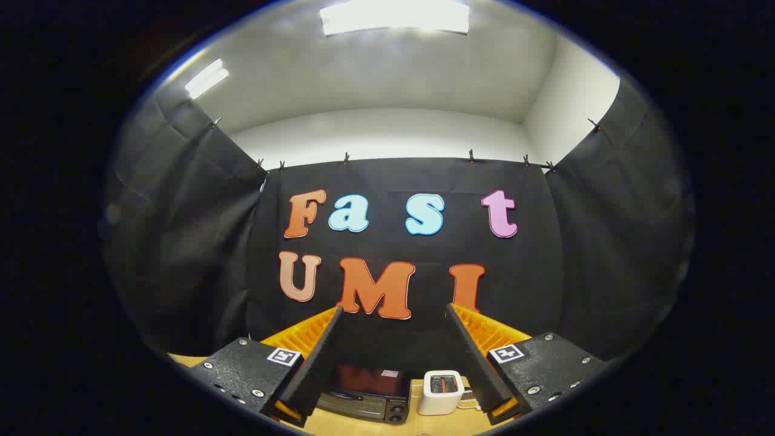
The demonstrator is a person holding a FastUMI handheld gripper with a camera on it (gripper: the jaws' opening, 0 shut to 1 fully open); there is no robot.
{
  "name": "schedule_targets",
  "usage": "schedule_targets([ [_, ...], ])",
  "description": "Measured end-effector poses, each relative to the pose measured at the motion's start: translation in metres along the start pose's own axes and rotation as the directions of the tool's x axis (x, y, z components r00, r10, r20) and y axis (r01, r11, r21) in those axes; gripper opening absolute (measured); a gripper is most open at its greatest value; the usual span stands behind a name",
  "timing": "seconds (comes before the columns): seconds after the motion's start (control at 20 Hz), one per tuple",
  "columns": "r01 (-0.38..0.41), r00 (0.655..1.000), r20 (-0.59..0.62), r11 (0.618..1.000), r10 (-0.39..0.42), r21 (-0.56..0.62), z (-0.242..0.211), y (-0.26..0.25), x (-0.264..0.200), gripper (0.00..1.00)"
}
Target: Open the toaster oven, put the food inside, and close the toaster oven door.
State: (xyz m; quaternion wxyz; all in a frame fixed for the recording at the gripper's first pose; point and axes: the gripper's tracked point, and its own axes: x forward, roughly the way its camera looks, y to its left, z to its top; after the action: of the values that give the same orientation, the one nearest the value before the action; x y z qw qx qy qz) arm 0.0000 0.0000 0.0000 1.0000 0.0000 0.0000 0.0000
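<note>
On the wooden bench (363, 427) low in frame, I see a boxy toaster oven (369, 393) between open, empty jaws.

Two ceiling light panels, one (394, 16) at top centre and one (206, 78) at upper left, glare white and wash the ceiling. Lower half sits dim. Fisheye bends edges; focus stays fairly sharp.

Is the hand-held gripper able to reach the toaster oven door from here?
Probably yes. The hand-held gripper is open and empty, and the toaster oven sits on the table between and below its fingers. A white toaster stands beside it, not in front.
</note>
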Motion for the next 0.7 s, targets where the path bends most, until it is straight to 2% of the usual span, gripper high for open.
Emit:
schedule_targets([
  [0.7, -0.014, 1.000, 0.011, 1.000, 0.014, -0.008, 0.002, 0.004, -0.012, 0.98],
])
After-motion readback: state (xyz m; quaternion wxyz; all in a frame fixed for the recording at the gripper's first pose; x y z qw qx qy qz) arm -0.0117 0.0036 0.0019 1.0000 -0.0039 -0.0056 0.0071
